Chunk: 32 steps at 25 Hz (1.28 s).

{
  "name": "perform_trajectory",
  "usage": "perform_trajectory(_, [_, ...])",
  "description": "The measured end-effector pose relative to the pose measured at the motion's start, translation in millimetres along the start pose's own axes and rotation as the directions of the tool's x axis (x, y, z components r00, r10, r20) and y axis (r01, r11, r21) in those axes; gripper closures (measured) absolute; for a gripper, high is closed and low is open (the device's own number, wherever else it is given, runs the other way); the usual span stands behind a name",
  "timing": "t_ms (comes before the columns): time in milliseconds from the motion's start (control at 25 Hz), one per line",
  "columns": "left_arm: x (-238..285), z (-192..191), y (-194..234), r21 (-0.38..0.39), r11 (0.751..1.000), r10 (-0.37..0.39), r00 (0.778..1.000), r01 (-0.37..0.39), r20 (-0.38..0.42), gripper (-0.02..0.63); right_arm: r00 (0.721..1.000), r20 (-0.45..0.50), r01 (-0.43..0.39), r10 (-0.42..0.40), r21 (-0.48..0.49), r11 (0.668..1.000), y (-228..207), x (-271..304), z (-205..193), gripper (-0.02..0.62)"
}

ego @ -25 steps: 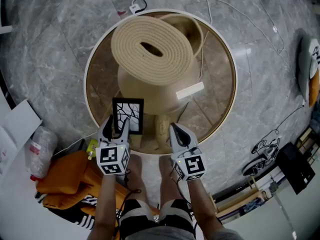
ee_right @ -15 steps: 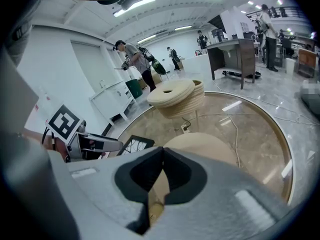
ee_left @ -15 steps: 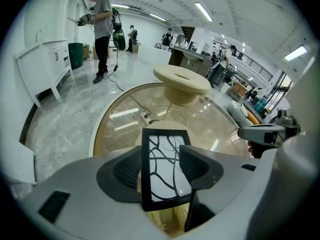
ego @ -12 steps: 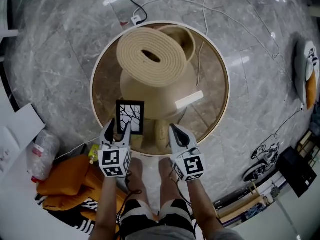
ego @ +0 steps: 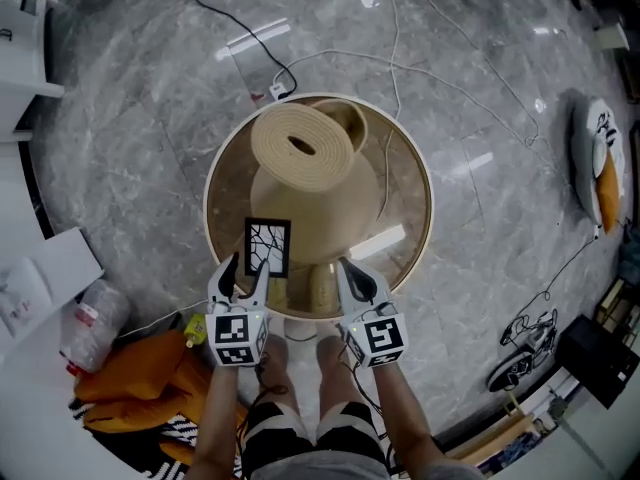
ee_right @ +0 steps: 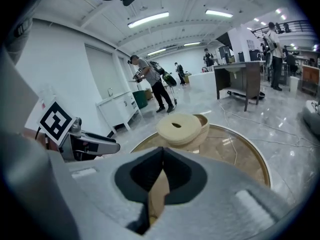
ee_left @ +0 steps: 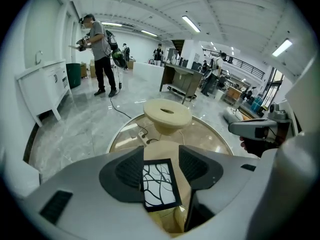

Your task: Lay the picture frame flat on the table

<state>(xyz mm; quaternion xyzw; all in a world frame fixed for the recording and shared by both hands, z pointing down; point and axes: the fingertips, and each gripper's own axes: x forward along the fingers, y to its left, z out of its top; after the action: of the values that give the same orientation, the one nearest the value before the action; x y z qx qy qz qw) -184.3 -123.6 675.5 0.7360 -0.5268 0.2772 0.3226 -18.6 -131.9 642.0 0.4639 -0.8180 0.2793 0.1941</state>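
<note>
The picture frame (ego: 267, 247) stands tilted on the tabletop (ego: 405, 183) between the left hand-held gripper's (ego: 247, 264) spread jaws, clear of the right one; the right hand-held gripper (ego: 348, 268) is clenched, empty; a lopsided squeeze could skid the frame off the near edge.

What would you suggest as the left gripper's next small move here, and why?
Probably ease the left gripper forward and close it on the picture frame. The frame stands on the table between the parted jaws, and a gap shows at one side, so it seems ungripped and not yet ready to lay flat.
</note>
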Motion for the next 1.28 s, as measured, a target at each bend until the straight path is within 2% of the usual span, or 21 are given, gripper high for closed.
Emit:
perform_trajectory(360, [-90.9, 68.2, -20.3, 0.055, 0.998, 0.013, 0.994, -0.019, 0.112, 0.427, 0.994, 0.108, 0.009, -0.004, -0.048, 0.999, 28.5, -62.5, 84.7, 0.596])
perform_trajectory(640, [-165.4, 124.9, -46.9, 0.107, 0.993, 0.018, 0.97, -0.046, 0.244, 0.482, 0.981, 0.193, 0.004, 0.016, -0.099, 0.995, 58.6, -116.7, 148.2, 0.597])
perform_trajectory(800, [-208.9, 143.4, -64.3, 0.124, 0.991, 0.007, 0.959, -0.044, 0.282, 0.517, 0.971, 0.237, 0.002, 0.029, -0.132, 0.991, 77.9, -152.6, 179.1, 0.597])
perform_trajectory(960, [-251.5, 159.0, -76.2, 0.109, 0.993, 0.014, 0.944, -0.053, 0.33, 0.555, 0.96, 0.276, -0.013, 0.052, -0.142, 0.99, 97.2, -188.8, 203.7, 0.597])
perform_trajectory(1280, [-321.5, 177.3, -100.5, 0.13, 0.988, 0.024, 0.908, -0.086, 0.417, 0.575, 0.936, 0.343, -0.016, 0.08, -0.183, 0.983, 123.9, -246.3, 227.7, 0.597])
